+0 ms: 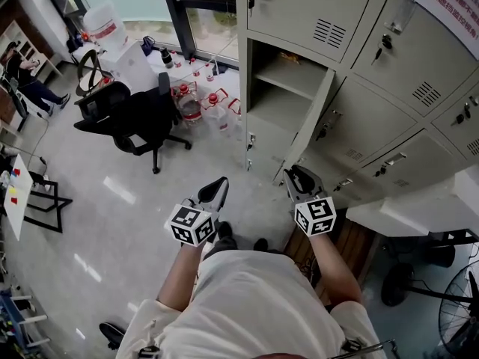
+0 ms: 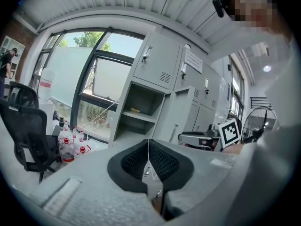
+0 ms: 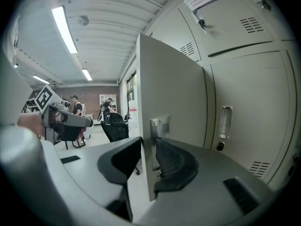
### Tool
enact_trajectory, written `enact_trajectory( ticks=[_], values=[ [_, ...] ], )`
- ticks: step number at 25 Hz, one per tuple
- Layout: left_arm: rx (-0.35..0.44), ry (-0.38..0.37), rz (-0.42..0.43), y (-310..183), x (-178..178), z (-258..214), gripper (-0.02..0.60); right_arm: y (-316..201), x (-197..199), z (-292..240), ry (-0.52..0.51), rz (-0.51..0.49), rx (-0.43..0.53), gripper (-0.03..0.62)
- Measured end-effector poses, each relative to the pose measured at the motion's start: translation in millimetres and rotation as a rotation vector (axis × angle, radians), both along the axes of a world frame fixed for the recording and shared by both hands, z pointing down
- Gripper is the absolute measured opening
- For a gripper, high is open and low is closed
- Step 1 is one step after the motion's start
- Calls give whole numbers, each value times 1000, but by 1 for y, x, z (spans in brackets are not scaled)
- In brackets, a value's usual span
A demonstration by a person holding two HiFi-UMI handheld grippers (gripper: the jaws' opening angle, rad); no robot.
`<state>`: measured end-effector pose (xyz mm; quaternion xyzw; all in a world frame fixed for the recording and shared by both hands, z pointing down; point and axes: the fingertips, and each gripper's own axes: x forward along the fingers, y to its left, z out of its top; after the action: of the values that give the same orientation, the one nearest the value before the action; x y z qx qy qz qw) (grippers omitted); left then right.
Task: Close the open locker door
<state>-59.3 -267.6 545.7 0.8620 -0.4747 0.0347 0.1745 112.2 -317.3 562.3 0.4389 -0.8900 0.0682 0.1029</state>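
One locker bank (image 1: 374,111), one door (image 1: 310,126) open (leftmost column). One black chair (image 1: 146,118). Two grippers: my right gripper (image 1: 299,178) straddles that door's edge, jaws apart. My left gripper (image 1: 213,193) is closed and empty. Glossy grey floor (image 1: 105,200), office room.

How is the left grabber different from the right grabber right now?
The left gripper has its jaws shut together, empty; the right gripper has its jaws apart, with the edge of the open locker door between them. The left gripper is out in free air, short of the lockers; the right gripper is at the door. Both have black ridged pads and carry a marker cube.
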Motion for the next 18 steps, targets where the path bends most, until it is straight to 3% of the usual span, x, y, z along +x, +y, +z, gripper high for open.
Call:
enact_trajectory(
  ticks=[18],
  values=[
    [-4,-2,-46,-14,-64,-2,16,-45,-72,-1,7,-16,-18,97]
  ],
)
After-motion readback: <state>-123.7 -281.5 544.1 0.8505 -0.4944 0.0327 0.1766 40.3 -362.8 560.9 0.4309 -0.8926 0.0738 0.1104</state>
